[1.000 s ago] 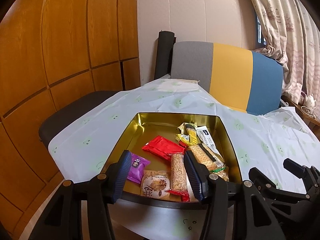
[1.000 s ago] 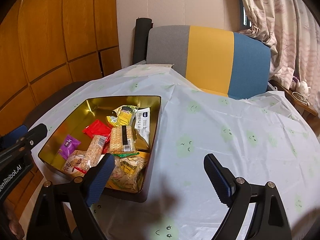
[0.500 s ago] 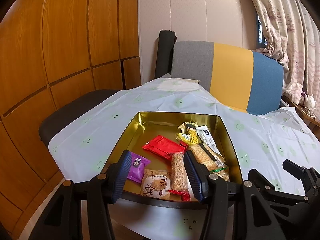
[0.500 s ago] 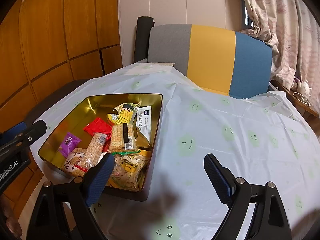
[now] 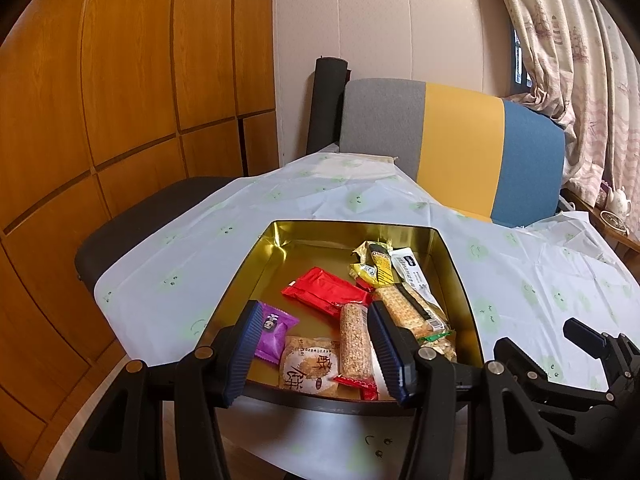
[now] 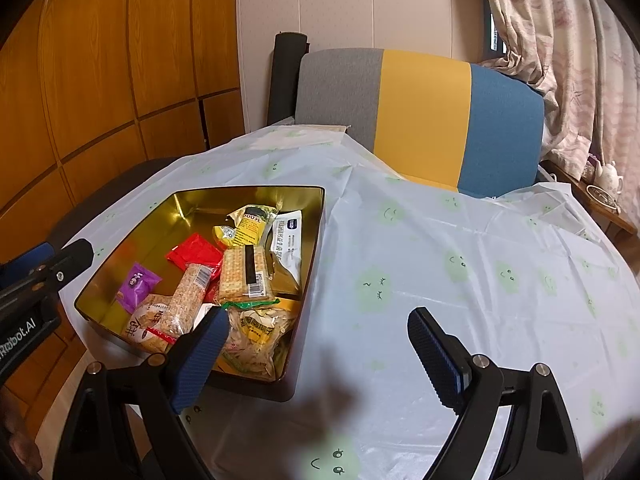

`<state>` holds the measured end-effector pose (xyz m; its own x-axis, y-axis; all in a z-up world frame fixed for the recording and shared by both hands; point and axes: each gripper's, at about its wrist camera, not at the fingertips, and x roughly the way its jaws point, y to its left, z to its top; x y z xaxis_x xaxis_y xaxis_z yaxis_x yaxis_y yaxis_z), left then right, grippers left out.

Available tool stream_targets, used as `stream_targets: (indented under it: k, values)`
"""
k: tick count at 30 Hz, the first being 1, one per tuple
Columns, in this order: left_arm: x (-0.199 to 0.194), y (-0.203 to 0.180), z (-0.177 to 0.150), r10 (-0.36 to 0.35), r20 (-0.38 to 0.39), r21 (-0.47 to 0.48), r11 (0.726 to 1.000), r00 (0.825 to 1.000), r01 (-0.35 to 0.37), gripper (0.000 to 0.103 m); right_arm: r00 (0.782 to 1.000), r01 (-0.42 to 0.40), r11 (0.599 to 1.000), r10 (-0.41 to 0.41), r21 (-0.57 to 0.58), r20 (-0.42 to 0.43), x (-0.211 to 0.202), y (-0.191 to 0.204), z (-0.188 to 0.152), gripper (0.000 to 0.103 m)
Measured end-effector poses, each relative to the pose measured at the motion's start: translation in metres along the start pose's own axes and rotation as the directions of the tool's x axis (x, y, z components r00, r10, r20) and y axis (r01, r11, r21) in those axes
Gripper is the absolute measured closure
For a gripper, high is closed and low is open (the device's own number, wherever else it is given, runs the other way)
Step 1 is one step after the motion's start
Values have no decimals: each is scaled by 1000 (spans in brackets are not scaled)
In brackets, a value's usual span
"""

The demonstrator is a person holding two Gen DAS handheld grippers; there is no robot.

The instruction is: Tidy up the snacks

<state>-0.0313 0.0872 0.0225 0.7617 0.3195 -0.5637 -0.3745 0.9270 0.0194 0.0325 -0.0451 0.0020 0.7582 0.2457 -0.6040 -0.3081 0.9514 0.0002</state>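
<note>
- A pale tablecloth [image 6: 440, 264] with green smiley faces covers the table, and its right part lies bare.
- Behind the table stands a chair [image 6: 420, 116] with a grey, yellow and blue back; a dark roll [image 6: 286, 76] leans upright beside it against the wall.
- Wood panelling [image 5: 120, 100] fills the left side, a patterned curtain [image 6: 560, 60] hangs at the right, and a small teapot [image 6: 608, 174] sits on a ledge beneath it.
- A gold tin [image 6: 316, 240] rests on the cloth's left part, near the front edge.
- In the tin lie a purple packet [image 5: 274, 330], a red packet [image 5: 324, 296], a grain bar [image 5: 354, 340], a cracker pack [image 6: 244, 276], a yellow packet [image 6: 250, 222], a white sachet [image 6: 288, 240] and a round biscuit [image 5: 308, 368].
- The left gripper [image 5: 316, 350] hovers at the tin's near rim, jaws apart, nothing gripped.
- The right gripper [image 6: 320, 356] hangs over the tin's near right corner, jaws wide, empty.
</note>
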Motion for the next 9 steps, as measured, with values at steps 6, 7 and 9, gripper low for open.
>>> stream_targets:
  k: [6,7,9]
  values:
    - [-2,2,1,-5,31,-9,1000,1000,5,48,1000,0,1000,0,1,-3,2,-3,-2,11]
    - [-2,2,2,-3,33,-9,1000,999,3,48,1000,0,1000,0,5,-5,2,-5,-2,11]
    - [0,4,3,-5,22,-15,1000,1000,6,48,1000,2,1000,-1,16,-12,4,-11,-3,11]
